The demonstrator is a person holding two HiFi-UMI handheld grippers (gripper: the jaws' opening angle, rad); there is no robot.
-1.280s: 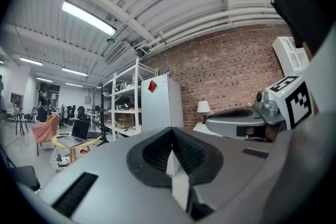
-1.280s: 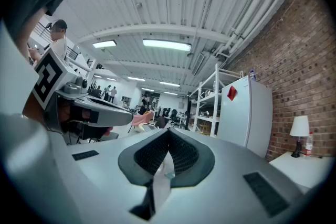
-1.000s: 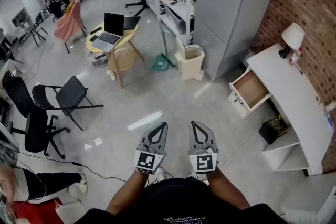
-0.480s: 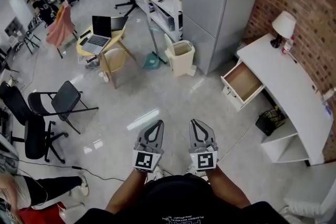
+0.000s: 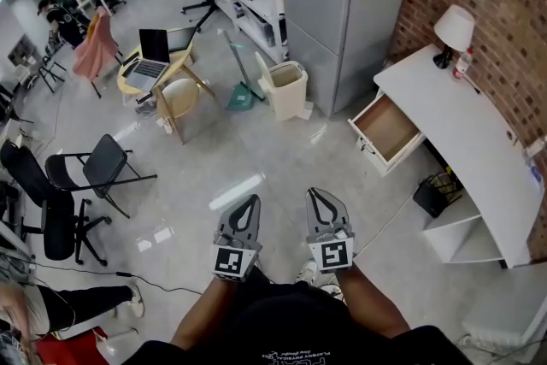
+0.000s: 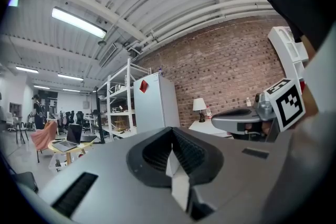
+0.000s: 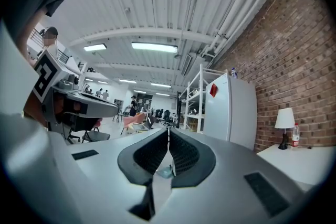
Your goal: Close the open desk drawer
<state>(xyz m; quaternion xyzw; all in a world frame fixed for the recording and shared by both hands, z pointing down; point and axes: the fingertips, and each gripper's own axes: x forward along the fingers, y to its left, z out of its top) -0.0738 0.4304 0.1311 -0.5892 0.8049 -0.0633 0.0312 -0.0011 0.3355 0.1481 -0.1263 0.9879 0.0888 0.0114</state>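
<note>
The white desk (image 5: 466,141) stands along the brick wall at the right of the head view. Its top drawer (image 5: 385,127) is pulled open toward the room and shows a bare wooden bottom. Both grippers are held level in front of the person, well short of the desk and over the floor. My left gripper (image 5: 252,199) is shut with nothing in it, its jaws meeting at the tip (image 6: 171,129). My right gripper (image 5: 313,192) is also shut and empty (image 7: 168,130). The desk's end (image 7: 302,157) shows at the right of the right gripper view.
A tall grey cabinet (image 5: 342,4) stands beside the desk, with a cream bin (image 5: 282,88) in front of it. A table lamp (image 5: 451,30) sits on the desk; a black basket (image 5: 434,196) lies beneath. A round table with a laptop (image 5: 158,68) and chairs (image 5: 107,162) stand at the left.
The desk and open drawer have slid left and slightly up in the head view as the person walks on. Both grippers stay shut, side by side.
</note>
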